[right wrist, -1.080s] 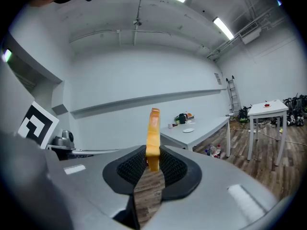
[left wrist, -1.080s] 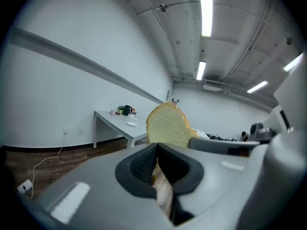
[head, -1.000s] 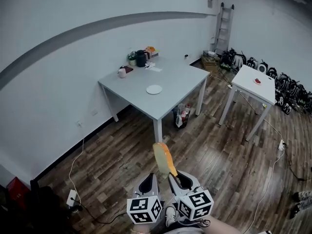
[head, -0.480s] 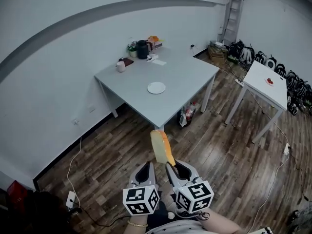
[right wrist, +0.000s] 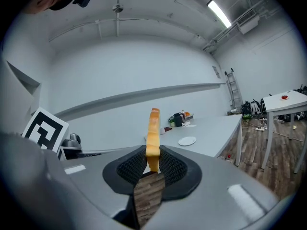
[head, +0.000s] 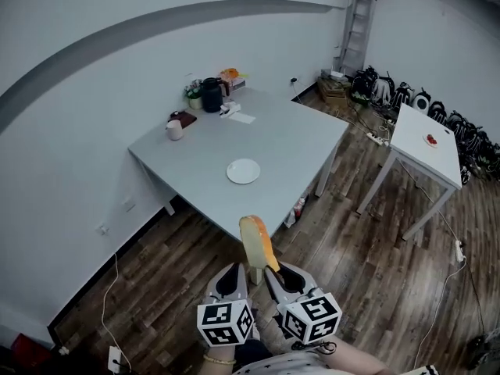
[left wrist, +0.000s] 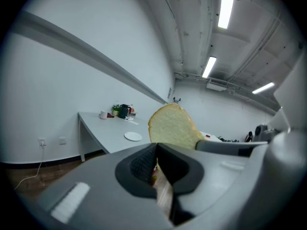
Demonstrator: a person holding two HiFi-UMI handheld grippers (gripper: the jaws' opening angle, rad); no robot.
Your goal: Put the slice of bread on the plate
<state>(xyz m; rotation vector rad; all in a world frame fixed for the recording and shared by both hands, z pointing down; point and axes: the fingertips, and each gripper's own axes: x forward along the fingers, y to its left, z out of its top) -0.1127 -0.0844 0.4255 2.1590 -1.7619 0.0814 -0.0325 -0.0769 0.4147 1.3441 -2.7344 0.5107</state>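
Observation:
A slice of bread (head: 258, 241) with an orange-brown crust stands upright on edge, with my right gripper (head: 272, 273) shut on its lower end. In the right gripper view the bread (right wrist: 153, 126) rises from between the pads of the right gripper (right wrist: 152, 164). My left gripper (head: 233, 275) is close beside it on the left, shut with nothing in it. In the left gripper view the bread (left wrist: 173, 127) shows just past the left gripper (left wrist: 156, 150). The white plate (head: 244, 171) lies empty on the grey table (head: 297, 143), well ahead of both grippers.
At the table's far corner stand a dark kettle (head: 212, 94), a mug (head: 173, 130) and small items. A bag (head: 296, 208) sits under the table. A second white table (head: 426, 143), a ladder (head: 353, 22) and gear along the wall (head: 406, 100) are to the right. Wooden floor lies below.
Both grippers have travelled forward with the bread still held upright. The grey table and plate are nearer and larger in the head view.

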